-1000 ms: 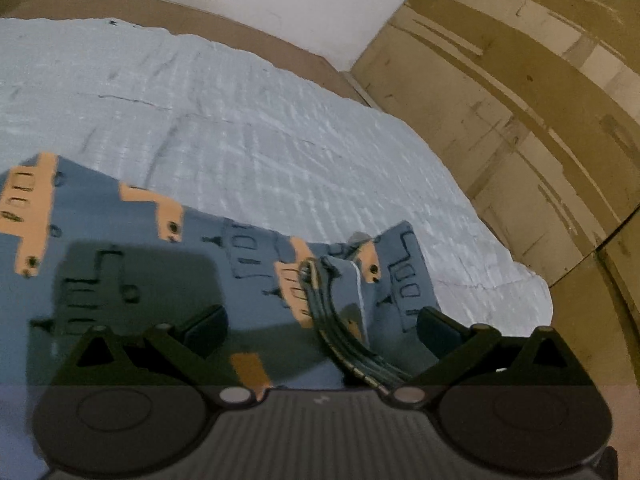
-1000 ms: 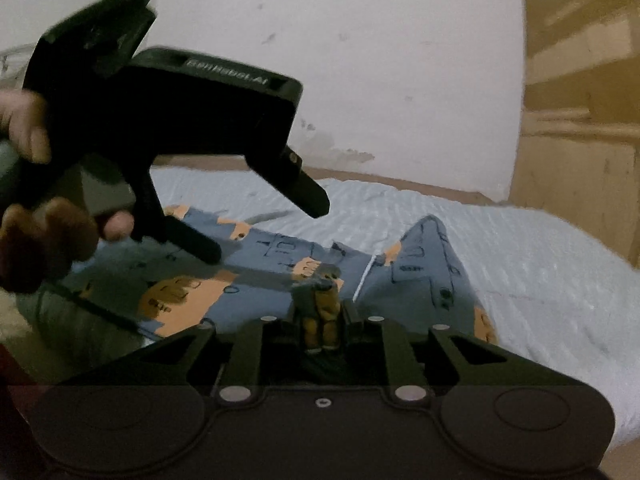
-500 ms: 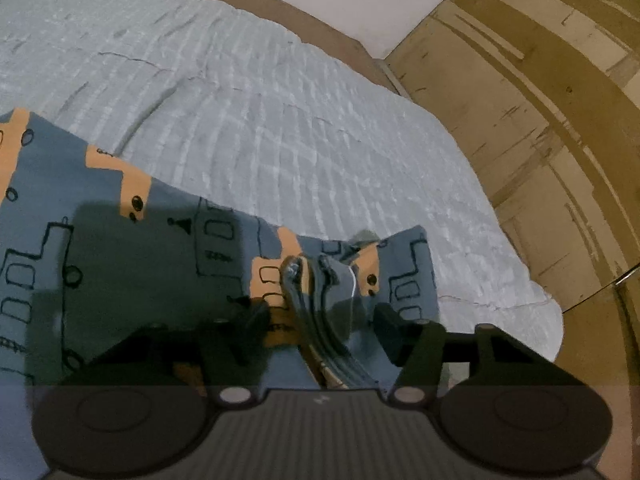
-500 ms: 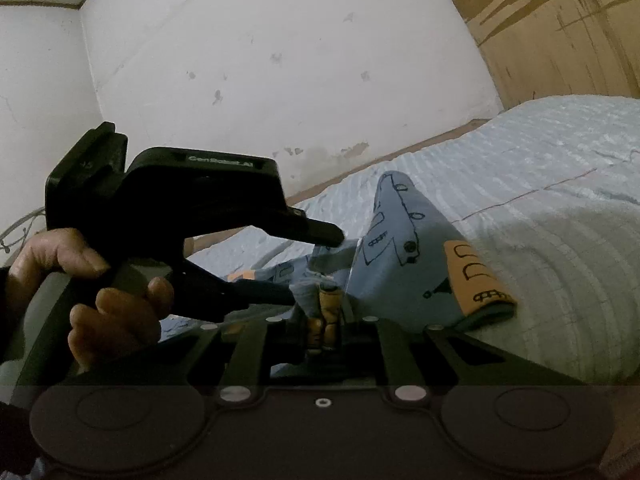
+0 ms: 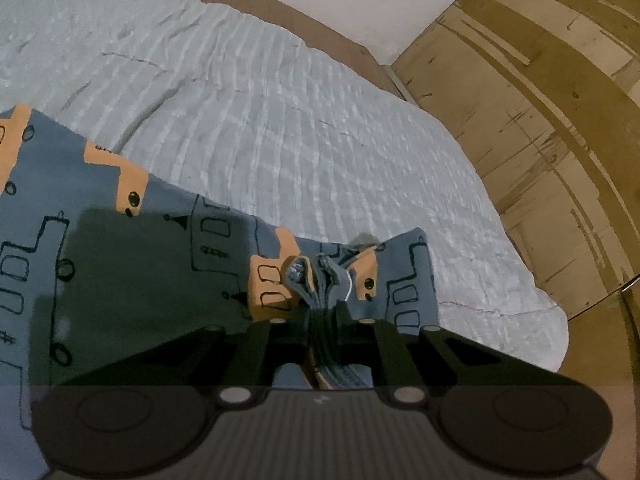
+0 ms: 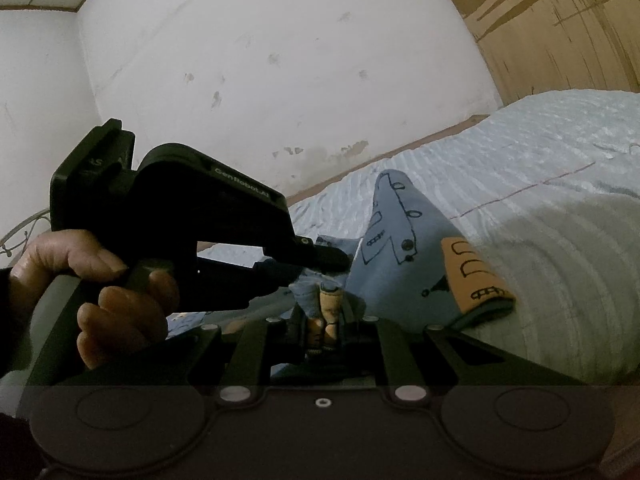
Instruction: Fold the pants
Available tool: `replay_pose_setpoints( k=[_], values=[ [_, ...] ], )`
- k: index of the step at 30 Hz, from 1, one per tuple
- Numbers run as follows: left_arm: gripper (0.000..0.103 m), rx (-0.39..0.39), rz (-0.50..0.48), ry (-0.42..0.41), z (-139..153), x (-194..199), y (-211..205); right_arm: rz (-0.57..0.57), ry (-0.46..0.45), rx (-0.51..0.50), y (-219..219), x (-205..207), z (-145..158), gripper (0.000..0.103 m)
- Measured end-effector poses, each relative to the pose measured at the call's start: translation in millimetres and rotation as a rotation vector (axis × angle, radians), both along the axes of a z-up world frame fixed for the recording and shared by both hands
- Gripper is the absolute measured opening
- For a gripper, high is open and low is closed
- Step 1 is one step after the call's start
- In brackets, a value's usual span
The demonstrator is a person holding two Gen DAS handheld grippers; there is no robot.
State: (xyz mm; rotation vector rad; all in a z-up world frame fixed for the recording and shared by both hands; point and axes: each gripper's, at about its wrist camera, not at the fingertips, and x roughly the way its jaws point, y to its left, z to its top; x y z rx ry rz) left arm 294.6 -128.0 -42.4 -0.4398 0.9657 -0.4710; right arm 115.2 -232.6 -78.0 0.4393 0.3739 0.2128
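The pants [image 5: 168,248] are blue-grey with orange patches and black vehicle drawings, lying on a pale blue quilted bed [image 5: 280,120]. My left gripper [image 5: 322,316] is shut on a bunched stack of pant edges at the garment's right end. In the right wrist view my right gripper [image 6: 326,316] is shut on a bunch of the same pants [image 6: 396,248], whose end rises ahead of it. The left gripper [image 6: 320,258], held by a hand, sits just left of and above the right one.
A white wall [image 6: 280,60] stands behind the bed, with a brown strip [image 5: 320,28] along the bed's far edge. Wooden panelling [image 5: 540,120] runs along the bed's right side. The person's hand [image 6: 100,280] fills the left of the right wrist view.
My left gripper has closed from open onto the bunched pant edges. My right gripper, still shut on the fabric, has tilted up and lifted, raising the pants end.
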Motion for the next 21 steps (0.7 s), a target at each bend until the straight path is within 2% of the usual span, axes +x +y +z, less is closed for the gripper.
replay_pose_setpoints(
  k=[5,11,16,21],
  values=[
    [0.010,0.042,0.010,-0.033,10.8,-6.3,-6.2,0.000,-0.017,-0.045,4.9,-2.1,2.8,0.014],
    [0.010,0.131,0.006,-0.129,33.4,-19.6,-18.7,-0.015,-0.060,-0.094,10.1,-10.6,9.0,0.016],
    [0.010,0.135,-0.014,-0.174,55.3,-23.7,-20.6,-0.039,-0.100,-0.139,14.0,-16.9,24.4,0.016],
    [0.010,0.148,-0.030,-0.190,74.7,-25.0,-7.7,-0.006,-0.111,-0.164,22.0,-15.3,44.3,0.016]
  ],
)
